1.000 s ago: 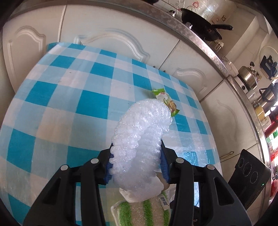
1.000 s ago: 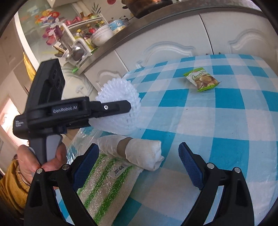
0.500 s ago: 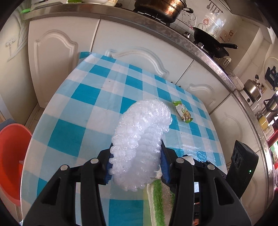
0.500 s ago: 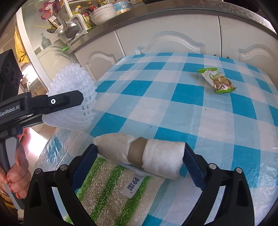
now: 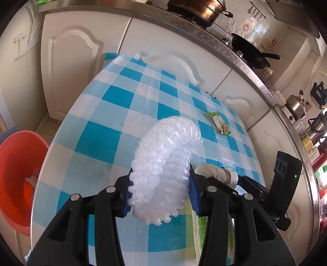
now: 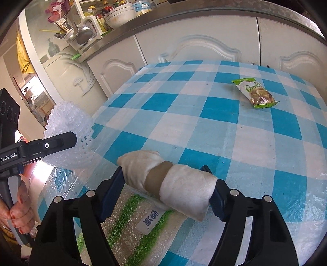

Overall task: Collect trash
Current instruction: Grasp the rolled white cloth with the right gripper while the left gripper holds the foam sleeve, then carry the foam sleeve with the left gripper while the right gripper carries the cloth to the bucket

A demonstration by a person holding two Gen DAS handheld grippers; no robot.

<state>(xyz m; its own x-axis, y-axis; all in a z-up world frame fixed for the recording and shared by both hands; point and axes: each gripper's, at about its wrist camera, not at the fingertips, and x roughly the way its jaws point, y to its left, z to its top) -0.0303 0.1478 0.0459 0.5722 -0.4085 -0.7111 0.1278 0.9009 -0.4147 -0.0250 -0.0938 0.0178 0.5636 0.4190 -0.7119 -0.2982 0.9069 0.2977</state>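
Observation:
My left gripper (image 5: 160, 196) is shut on a white foam fruit net (image 5: 165, 163) and holds it above the table's left side; the net also shows in the right wrist view (image 6: 68, 131). My right gripper (image 6: 167, 190) is shut on a rolled white paper towel with a brown core (image 6: 169, 182), held just above a green-striped cloth (image 6: 132, 231). The roll also shows in the left wrist view (image 5: 216, 174). A green snack wrapper (image 6: 255, 94) lies on the checked tablecloth at the far right, also seen in the left wrist view (image 5: 220, 126).
An orange-red basin (image 5: 18, 180) stands on the floor left of the table (image 5: 106, 131). White kitchen cabinets (image 5: 71, 61) run behind the table. The counter above holds a pot (image 5: 196, 10), a pan (image 5: 251, 51) and kettles.
My right gripper has closed on the paper towel roll and lifted it. My left gripper has carried the foam net to the left, and the orange-red basin has come into view.

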